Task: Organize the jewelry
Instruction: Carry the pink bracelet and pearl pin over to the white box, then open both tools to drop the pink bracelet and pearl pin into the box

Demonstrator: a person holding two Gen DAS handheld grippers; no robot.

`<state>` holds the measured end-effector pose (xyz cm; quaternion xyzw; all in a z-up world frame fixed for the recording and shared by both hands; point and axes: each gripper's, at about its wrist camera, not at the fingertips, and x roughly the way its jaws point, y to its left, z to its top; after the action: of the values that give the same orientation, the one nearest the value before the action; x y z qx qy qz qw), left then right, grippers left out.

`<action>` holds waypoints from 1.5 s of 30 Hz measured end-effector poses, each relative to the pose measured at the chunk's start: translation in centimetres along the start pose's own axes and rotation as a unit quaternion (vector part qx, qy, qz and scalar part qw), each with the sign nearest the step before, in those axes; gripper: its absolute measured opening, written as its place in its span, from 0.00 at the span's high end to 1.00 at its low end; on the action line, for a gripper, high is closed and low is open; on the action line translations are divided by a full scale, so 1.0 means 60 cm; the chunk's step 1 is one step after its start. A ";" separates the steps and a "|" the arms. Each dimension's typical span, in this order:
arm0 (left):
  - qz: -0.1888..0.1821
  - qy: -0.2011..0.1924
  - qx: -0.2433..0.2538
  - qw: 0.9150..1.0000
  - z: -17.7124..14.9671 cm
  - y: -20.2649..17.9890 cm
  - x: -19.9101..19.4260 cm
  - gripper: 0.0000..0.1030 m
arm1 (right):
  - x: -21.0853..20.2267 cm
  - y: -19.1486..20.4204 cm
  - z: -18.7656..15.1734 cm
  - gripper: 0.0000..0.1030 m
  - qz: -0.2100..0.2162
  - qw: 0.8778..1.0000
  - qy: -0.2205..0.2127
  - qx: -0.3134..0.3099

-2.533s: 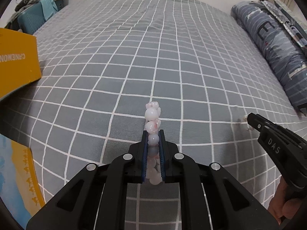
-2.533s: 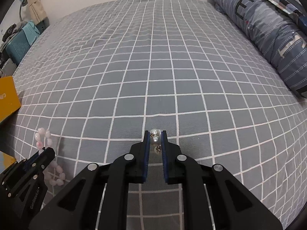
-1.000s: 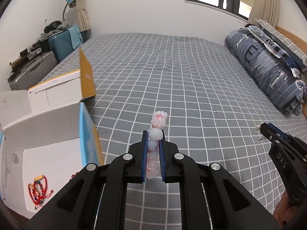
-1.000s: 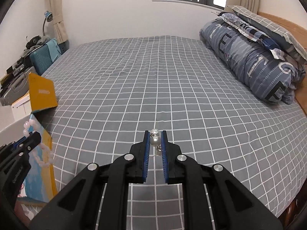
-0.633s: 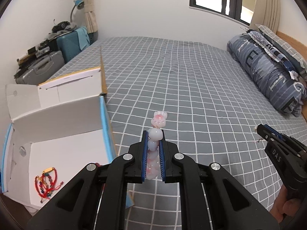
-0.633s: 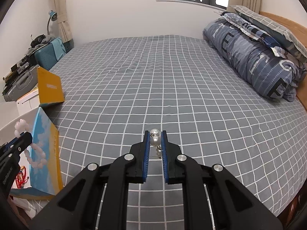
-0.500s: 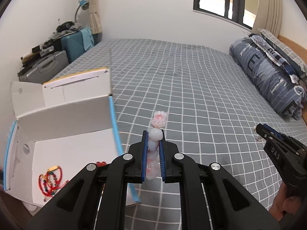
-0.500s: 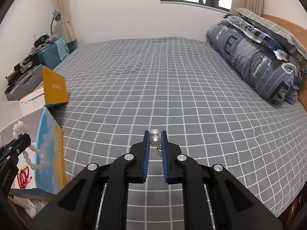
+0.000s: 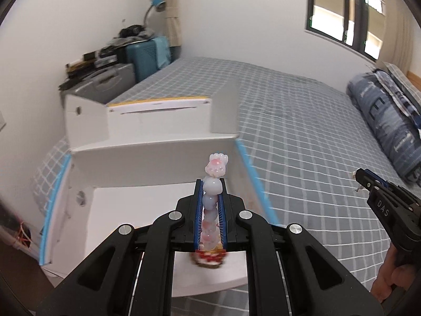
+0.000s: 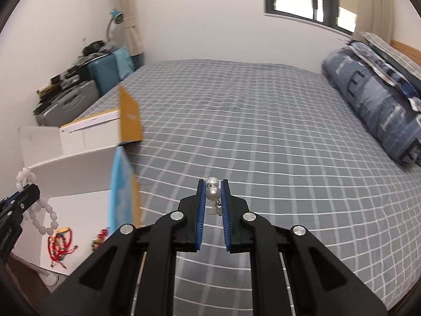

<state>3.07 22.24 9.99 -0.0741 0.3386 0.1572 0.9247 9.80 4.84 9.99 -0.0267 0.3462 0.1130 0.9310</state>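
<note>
Left gripper (image 9: 210, 197) clamped on pink bead bracelet (image 9: 211, 205), over open white box (image 9: 147, 158); right gripper (image 10: 212, 197) (pinching pearl earring (image 10: 212, 192)) right of box, farther.

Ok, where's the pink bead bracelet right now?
The pink bead bracelet is clamped in the left hand-held gripper, held over the open white box at the bed's left edge.

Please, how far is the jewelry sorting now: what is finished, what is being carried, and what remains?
Done: a red beaded bracelet already lies in the open white cardboard box. In hand: the left gripper is shut on a pale pink bead bracelet; the right gripper is shut on a white pearl earring. Left: both pieces are not yet released into the box.
</note>
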 end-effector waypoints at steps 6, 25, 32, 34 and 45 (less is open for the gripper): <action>0.034 0.016 -0.028 0.999 -0.004 0.093 0.022 0.90 | 0.005 0.104 -0.010 0.90 0.040 0.999 -0.001 -0.034; 0.073 0.118 -0.066 0.988 -0.051 0.236 0.126 0.90 | 0.103 0.312 -0.072 0.89 0.106 0.985 0.087 -0.105; 0.069 0.132 -0.071 0.986 -0.056 0.242 0.140 0.90 | 0.115 0.319 -0.076 0.89 0.100 0.984 0.099 -0.105; 0.069 0.132 -0.071 0.986 -0.055 0.242 0.138 0.90 | 0.116 0.320 -0.078 0.89 0.099 0.984 0.103 -0.107; 0.088 0.114 -0.058 0.988 -0.050 0.235 0.113 0.57 | 0.097 0.313 -0.069 0.46 0.110 0.986 0.077 -0.096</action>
<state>1.35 36.36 2.89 -0.1152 0.4370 0.2482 0.8568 7.14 23.68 3.57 -0.0862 0.4049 0.2451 0.8767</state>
